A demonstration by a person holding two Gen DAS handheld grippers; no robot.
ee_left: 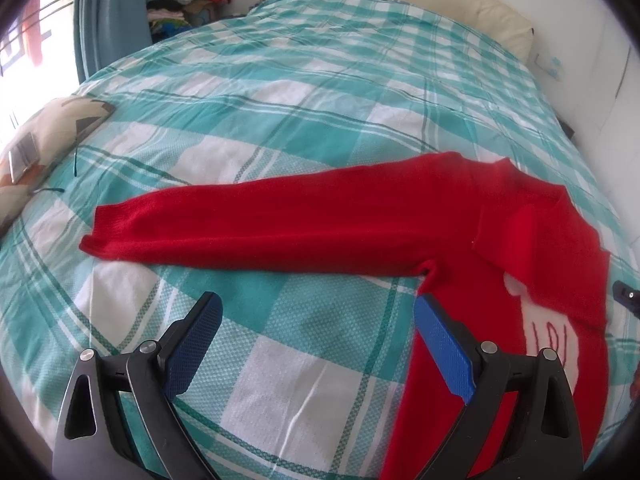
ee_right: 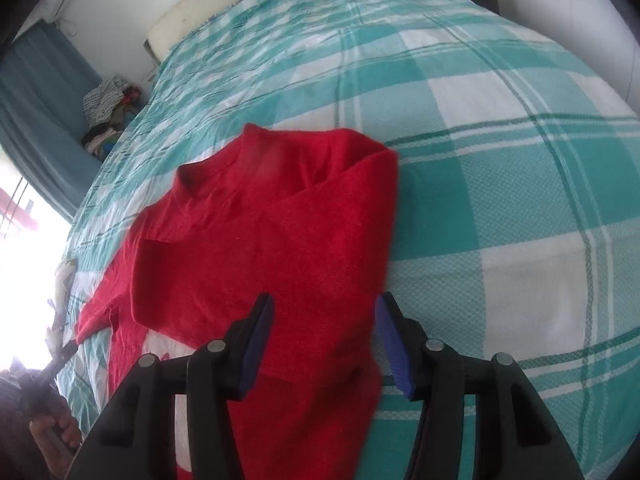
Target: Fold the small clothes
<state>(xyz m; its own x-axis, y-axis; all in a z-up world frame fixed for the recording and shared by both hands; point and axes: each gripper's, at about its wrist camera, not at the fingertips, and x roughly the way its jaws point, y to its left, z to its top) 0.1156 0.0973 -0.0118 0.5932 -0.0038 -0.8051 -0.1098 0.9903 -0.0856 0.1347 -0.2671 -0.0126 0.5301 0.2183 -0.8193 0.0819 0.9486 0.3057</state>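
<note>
The red sweater (ee_right: pixel 264 240) is lying on the bed (ee_left: pixel 320 80), right sleeve folded in already. Both tongs, left (ee_left: pixel 318 312) and right (ee_right: pixel 325 316), are hanging released, gripping nothing. I'm guessing the left sleeve (ee_left: pixel 260 228) is getting folded next.

sweater (ee_left: pixel 320 220): fuzzy matt red knit | bedsheet (ee_left: pixel 280 92): woven checked cloth | fingers (ee_left: pixel 444 344): textured blue pads

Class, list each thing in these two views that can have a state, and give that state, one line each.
red sweater: flat on the bed, one sleeve folded across the body
outstretched sleeve: spread sideways, unfolded
left gripper: open, empty
right gripper: open, above the sweater
</note>
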